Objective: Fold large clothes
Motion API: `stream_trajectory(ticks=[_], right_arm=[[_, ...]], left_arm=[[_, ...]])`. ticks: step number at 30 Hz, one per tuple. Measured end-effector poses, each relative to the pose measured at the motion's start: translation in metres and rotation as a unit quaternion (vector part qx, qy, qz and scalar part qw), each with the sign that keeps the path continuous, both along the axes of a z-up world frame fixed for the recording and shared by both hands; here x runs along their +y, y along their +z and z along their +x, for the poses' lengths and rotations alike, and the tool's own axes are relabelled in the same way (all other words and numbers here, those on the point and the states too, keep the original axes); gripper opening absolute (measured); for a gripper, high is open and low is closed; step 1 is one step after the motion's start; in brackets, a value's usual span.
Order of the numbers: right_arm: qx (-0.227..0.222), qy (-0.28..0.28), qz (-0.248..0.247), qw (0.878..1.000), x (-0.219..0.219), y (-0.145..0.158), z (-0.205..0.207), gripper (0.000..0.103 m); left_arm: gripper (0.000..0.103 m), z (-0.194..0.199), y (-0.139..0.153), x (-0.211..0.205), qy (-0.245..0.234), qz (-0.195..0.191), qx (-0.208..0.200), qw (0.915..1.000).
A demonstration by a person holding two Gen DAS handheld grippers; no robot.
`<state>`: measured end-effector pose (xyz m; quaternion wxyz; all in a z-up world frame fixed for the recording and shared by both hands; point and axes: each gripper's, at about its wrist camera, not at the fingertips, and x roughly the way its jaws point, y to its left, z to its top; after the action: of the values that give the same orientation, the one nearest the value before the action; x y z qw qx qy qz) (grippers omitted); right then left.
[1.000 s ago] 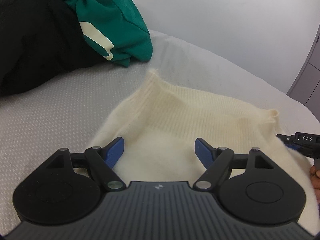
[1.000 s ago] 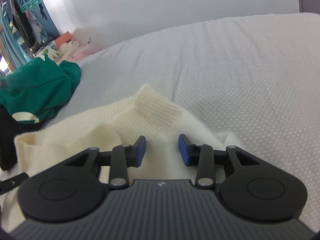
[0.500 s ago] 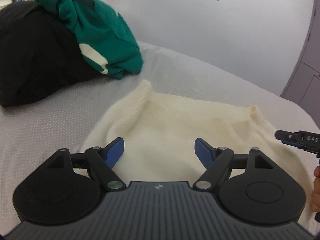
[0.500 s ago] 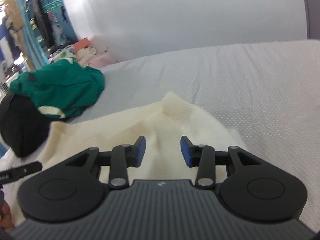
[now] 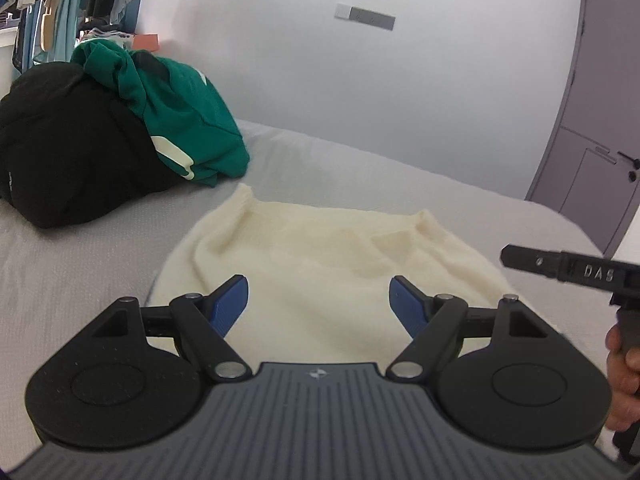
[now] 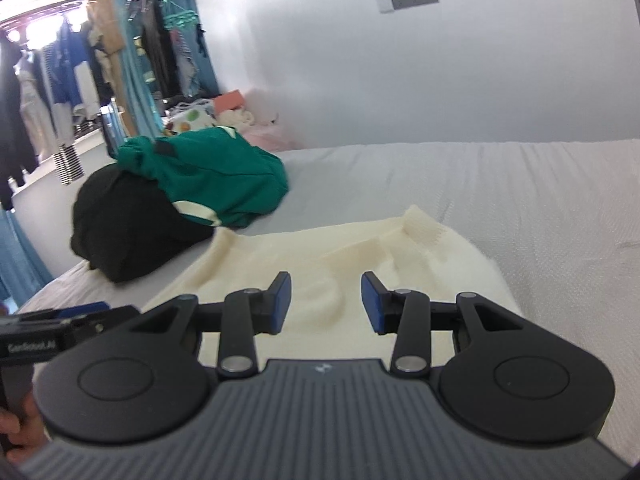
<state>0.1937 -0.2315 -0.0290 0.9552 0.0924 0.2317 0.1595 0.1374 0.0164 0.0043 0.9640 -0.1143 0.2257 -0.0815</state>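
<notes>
Bed (image 5: 100,240): cream sweater (image 5: 320,264) below open, empty left gripper (image 5: 318,300).

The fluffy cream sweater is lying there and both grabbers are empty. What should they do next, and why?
Probably lower both onto the cream knitted sweater and pinch an edge each. The left gripper and right gripper are open with nothing between their fingers, and the sweater lies spread on the grey bed, looking only partly folded.

Cream sweater (image 6: 320,264) lies flat beneath empty right hand-held gripper (image 6: 322,300).
</notes>
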Motion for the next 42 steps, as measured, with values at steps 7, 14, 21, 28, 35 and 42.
stream_trajectory(ticks=[7,14,21,28,35,42], right_arm=[[-0.021,0.015,0.016,1.000,-0.001,0.010,-0.043,0.042],[-0.032,0.021,0.008,0.999,0.002,0.007,-0.076,0.042],[-0.012,0.018,0.016,1.000,0.002,-0.003,-0.092,0.042],[0.014,0.019,0.002,1.000,0.013,-0.013,-0.090,0.045],[0.076,0.008,0.020,0.997,0.014,-0.034,-0.071,0.047],[0.134,-0.004,0.077,0.988,0.007,-0.054,-0.053,0.087]], left_arm=[[0.081,-0.049,0.006,-0.011,-0.004,-0.006,-0.009,0.9999],[0.082,-0.083,0.008,-0.021,-0.007,-0.009,-0.017,0.9998],[0.082,-0.099,0.003,-0.021,0.002,-0.017,-0.011,0.9998],[0.082,-0.095,-0.009,-0.015,0.007,-0.029,0.011,0.9995],[0.087,-0.075,-0.028,-0.006,0.014,-0.044,0.052,0.9976],[0.101,-0.056,-0.048,0.007,0.033,-0.075,0.097,0.9920]])
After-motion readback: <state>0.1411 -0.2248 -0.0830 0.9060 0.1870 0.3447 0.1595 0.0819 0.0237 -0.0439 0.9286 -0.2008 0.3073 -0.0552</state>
